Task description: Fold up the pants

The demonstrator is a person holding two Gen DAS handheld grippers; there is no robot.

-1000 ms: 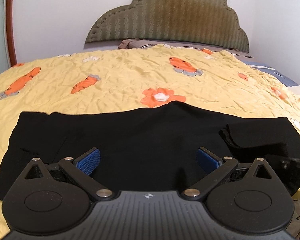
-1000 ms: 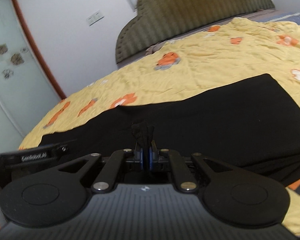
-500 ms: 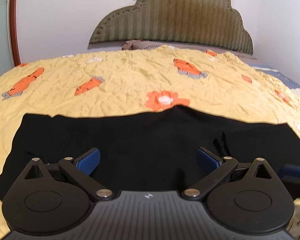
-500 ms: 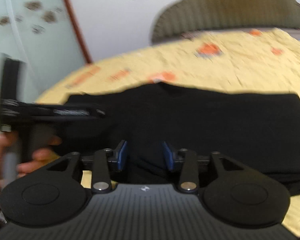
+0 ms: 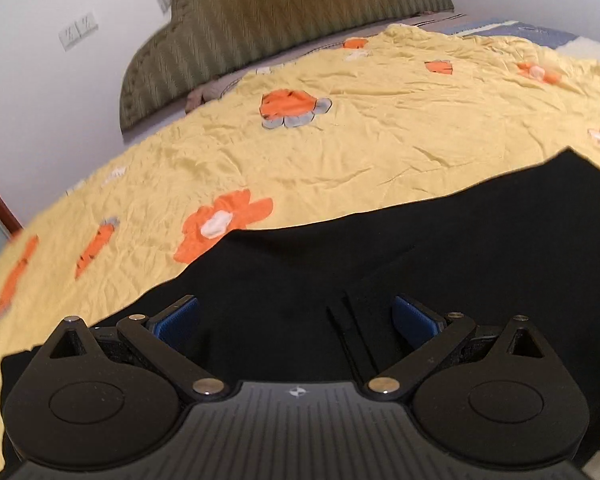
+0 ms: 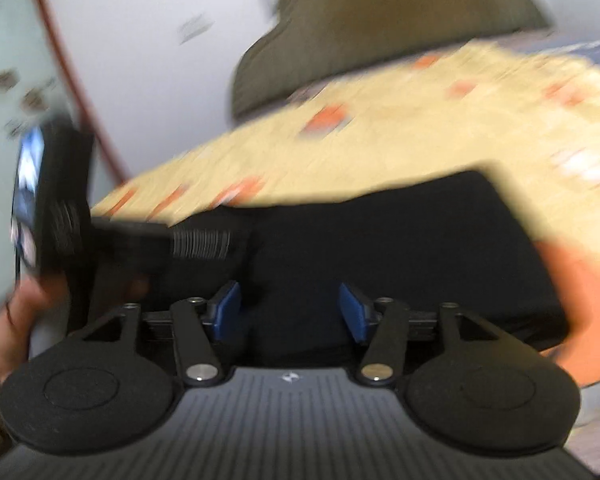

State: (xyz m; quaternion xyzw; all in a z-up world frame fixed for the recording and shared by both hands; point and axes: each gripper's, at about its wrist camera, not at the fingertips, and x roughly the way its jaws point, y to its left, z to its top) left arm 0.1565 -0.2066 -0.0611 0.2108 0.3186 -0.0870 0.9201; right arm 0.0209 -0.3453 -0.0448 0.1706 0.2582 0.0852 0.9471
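Observation:
The black pants (image 5: pixel 400 248) lie flat in a folded band across the yellow bedspread (image 5: pixel 360 140). My left gripper (image 5: pixel 296 320) is open and empty, its blue pads low over the black cloth. In the blurred right wrist view the pants (image 6: pixel 380 240) show as a dark slab. My right gripper (image 6: pixel 290 312) is open and empty just above them. The left gripper's body (image 6: pixel 72 220) and the hand holding it show at the left of that view.
A padded olive headboard (image 5: pixel 292 12) and a white wall stand behind the bed. A glass door with a red-brown frame (image 6: pixel 68 60) is at the left. The bed's near edge lies just under both grippers.
My right gripper has opened and let go of the black cloth it pinched a second ago. Both grippers have swung; the left view now looks further right along the pants.

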